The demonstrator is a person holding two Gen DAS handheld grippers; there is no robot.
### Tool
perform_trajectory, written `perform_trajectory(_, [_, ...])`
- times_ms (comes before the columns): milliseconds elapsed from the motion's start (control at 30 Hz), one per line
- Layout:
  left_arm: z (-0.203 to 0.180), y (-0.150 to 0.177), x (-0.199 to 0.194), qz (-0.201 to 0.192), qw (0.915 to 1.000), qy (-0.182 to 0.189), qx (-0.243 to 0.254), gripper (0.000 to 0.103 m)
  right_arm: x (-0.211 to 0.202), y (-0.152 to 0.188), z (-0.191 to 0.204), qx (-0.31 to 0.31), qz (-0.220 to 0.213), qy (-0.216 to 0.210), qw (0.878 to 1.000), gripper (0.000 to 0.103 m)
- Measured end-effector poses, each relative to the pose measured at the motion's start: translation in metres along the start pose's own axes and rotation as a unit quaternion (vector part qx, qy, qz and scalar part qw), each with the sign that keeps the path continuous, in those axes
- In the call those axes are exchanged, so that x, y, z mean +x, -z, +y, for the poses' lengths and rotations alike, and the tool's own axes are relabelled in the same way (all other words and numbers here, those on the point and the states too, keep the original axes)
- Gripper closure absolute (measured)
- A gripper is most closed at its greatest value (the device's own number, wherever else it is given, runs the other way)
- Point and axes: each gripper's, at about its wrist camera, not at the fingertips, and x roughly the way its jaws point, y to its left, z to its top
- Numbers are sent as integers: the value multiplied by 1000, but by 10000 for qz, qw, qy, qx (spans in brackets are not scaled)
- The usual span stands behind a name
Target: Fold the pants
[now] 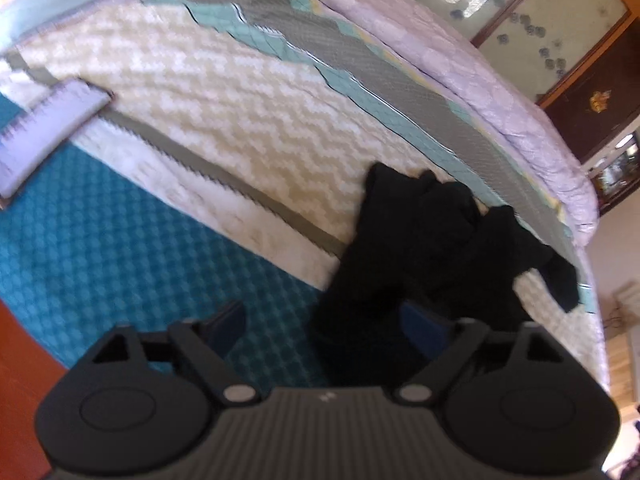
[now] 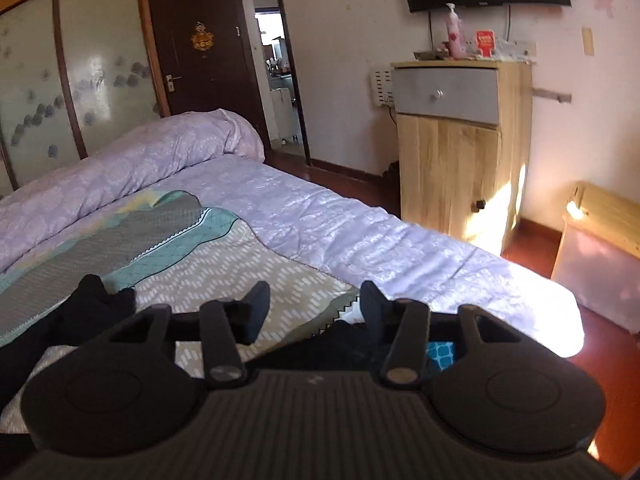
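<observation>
The black pants (image 1: 432, 240) lie crumpled on the patterned bedspread (image 1: 208, 112) near the bed's foot, one part trailing toward the bed's edge. My left gripper (image 1: 324, 328) is open and empty, held above the near end of the pants. In the right wrist view the pants (image 2: 88, 304) show as a dark bunch at lower left, with more black cloth (image 2: 340, 336) under the gripper. My right gripper (image 2: 314, 308) is open and empty above the bedspread (image 2: 240, 264), to the right of the bunch.
A rolled lilac quilt (image 2: 120, 168) lies along the bed's far side. A wooden cabinet (image 2: 460, 140) stands by the wall at the bed's foot, a low wooden box (image 2: 600, 248) beside it. A wardrobe (image 2: 80, 72) and door (image 2: 208, 48) stand beyond. A folded lilac pillow (image 1: 44, 128) rests on the teal section.
</observation>
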Motion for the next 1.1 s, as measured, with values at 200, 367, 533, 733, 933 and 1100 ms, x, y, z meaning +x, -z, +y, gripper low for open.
perform_trajectory(200, [-27,27,32,641,9950,80,765,89,10,11,31,245,664,-1030,9922,52])
perform_trajectory(367, [-21,9,-12,703,9914,460,1004,70,27,-13,91,-57,554,-1749,9830,52])
perform_trajectory(533, [-37,-33,-22,-476,9916,101,1196,31,90,-23,142,-80,848,-2174,9724,52])
perform_trajectory(733, [-62,-84,95,-147,9950,-63,981,27,195,10,179,544,1835,-2090,9590,45])
perform_trajectory(933, [-79,-96,169,493,9940,184,957,92,241,18,203,759,2130,-1990,9536,92])
perform_trajectory(1100, [-77,-110,120,-227,9967,373,683,93,181,-39,152,711,963,-1886,9747,94])
